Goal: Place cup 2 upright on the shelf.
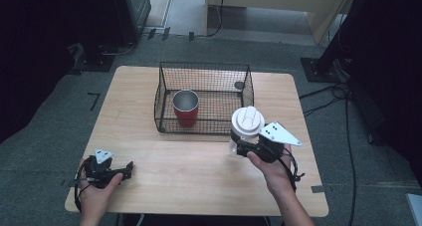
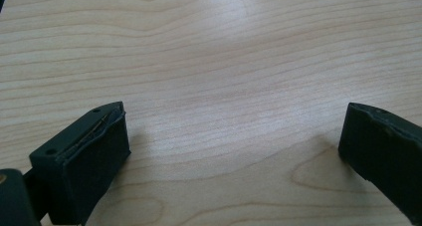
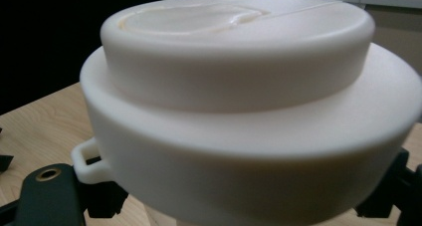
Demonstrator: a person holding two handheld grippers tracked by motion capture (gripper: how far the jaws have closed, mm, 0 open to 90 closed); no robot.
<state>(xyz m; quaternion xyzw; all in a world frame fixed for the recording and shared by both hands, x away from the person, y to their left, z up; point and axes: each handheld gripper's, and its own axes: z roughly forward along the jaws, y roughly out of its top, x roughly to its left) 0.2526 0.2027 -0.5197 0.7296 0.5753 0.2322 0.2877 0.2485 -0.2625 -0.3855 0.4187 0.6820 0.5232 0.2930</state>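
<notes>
Showing the person's right gripper (image 1: 238, 145) with its fingers closed on a clear bottle capped by a white lid (image 1: 247, 120), held just in front of the wire basket (image 1: 164, 104) near the right side of the tabletop (image 1: 199, 171). The right gripper view looks along the dark fingers (image 3: 50, 191) at the wide stepped lid (image 3: 239, 86), a small loop jutting from its rim. A red cup (image 1: 185, 108) stands upright inside the basket. The left gripper (image 1: 130, 167) rests low at the near left corner, its fingers (image 2: 94, 151) spread wide over bare wood with nothing between them.
</notes>
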